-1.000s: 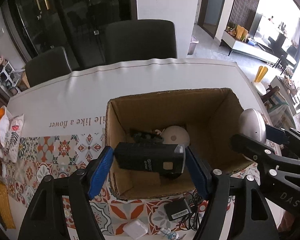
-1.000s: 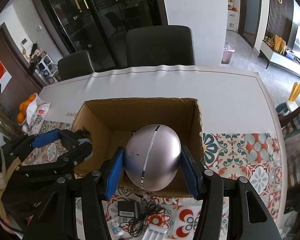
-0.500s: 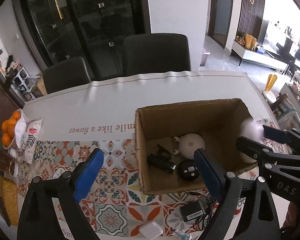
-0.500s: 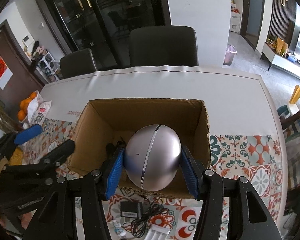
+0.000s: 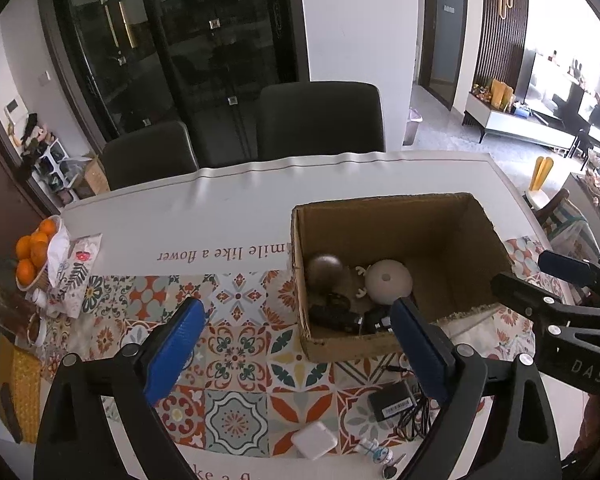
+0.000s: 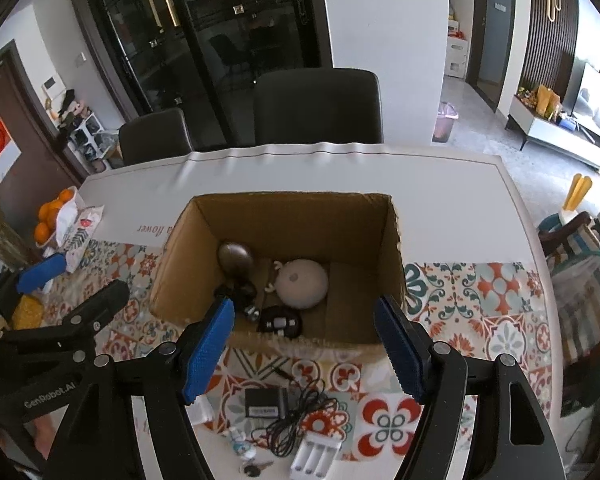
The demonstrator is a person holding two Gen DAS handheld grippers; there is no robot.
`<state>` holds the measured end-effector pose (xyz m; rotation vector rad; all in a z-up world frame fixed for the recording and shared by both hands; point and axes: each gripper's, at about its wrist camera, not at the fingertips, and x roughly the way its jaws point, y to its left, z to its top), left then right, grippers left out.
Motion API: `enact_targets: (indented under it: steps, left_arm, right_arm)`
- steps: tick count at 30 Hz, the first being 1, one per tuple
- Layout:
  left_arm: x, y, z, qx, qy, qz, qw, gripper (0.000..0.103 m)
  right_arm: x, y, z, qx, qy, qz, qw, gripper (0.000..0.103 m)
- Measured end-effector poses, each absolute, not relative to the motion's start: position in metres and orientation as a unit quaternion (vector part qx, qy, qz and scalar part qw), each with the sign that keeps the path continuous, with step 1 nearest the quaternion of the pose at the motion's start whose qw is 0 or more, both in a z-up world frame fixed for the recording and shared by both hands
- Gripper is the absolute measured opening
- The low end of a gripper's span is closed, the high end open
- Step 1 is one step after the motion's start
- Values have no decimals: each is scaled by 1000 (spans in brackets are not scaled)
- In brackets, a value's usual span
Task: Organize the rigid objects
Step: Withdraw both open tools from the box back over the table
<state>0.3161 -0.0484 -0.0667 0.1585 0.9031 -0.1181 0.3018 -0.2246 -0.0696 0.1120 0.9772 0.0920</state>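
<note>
An open cardboard box (image 6: 392, 256) (image 5: 496, 240) stands on the table. Inside lie the silver egg-shaped device (image 6: 235, 258) (image 5: 324, 270) at the left wall, a white round device (image 6: 302, 284) (image 5: 388, 280) and black items (image 6: 279, 320) (image 5: 336, 318) near the front. My right gripper (image 6: 304, 346) is open and empty, above the box's near wall. My left gripper (image 5: 296, 350) is open and empty, over the tiled cloth at the box's front left corner.
In front of the box lie a black adapter with cable (image 6: 266, 402) (image 5: 392, 402), a white battery holder (image 6: 316, 454), a white block (image 5: 314, 440) and keys (image 6: 254, 469). A bowl of oranges (image 5: 32, 252) stands at the table's left edge. Two dark chairs (image 6: 318, 108) stand behind.
My right gripper has opened and let the silver egg go into the box. My left gripper let the black item go into the box earlier and has drawn back to the left.
</note>
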Motion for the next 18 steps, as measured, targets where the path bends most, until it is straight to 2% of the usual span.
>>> enact_targets:
  steps: [18]
  left_arm:
    - [261, -34, -65, 79, 425, -77, 898, 95]
  right_arm:
    - [238, -209, -66, 75, 449, 40, 889, 73]
